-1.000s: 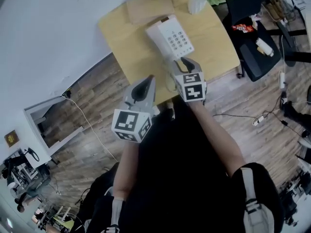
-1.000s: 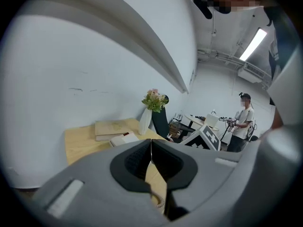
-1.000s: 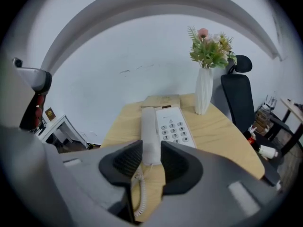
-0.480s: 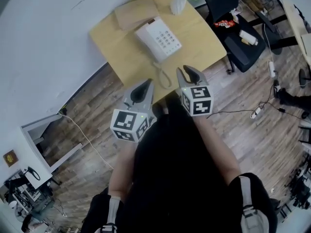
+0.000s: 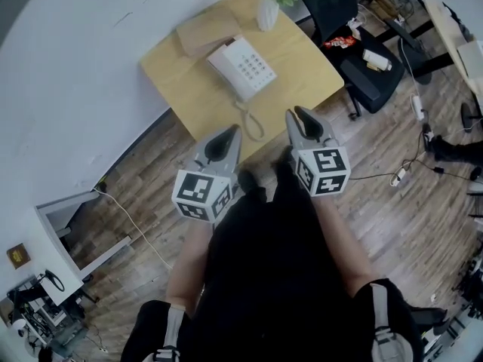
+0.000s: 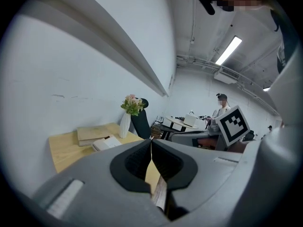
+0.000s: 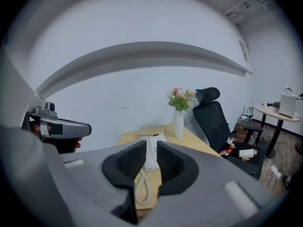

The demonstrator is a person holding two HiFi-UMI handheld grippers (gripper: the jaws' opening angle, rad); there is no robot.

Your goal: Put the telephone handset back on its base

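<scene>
Resting along the left side of the telephone base [image 5: 258, 66], the handset [image 5: 226, 76] looks seated in its cradle, so the task appears finished from how things lie. Its coiled cord [image 5: 253, 121] trails loose toward the near edge of the tabletop [image 5: 306, 51], slack, which fits a handset that is laid down and not carried.

Both grippers hang off the near edge, above the wooden floor [image 5: 151, 172], well apart from the telephone. The left gripper [image 5: 226, 136] has its fingers pressed together at the tips with nothing between them. The right gripper [image 5: 296, 115] has just been closing its fingers; a narrow gap is left and it is empty, the handset and cord showing through it only in the distance. Being empty and clear of the tabletop suits hands with no step left.

For room, the near and right parts of the tabletop are bare. A vase [image 5: 266, 12] of flowers stands at the far corner, a flat tan book [image 5: 200, 29] lies just beyond the telephone, and the white wall [image 5: 75, 51] closes the left side. A black chair [image 5: 332, 2] stands off the far right corner, so the open way in is from the near edge
</scene>
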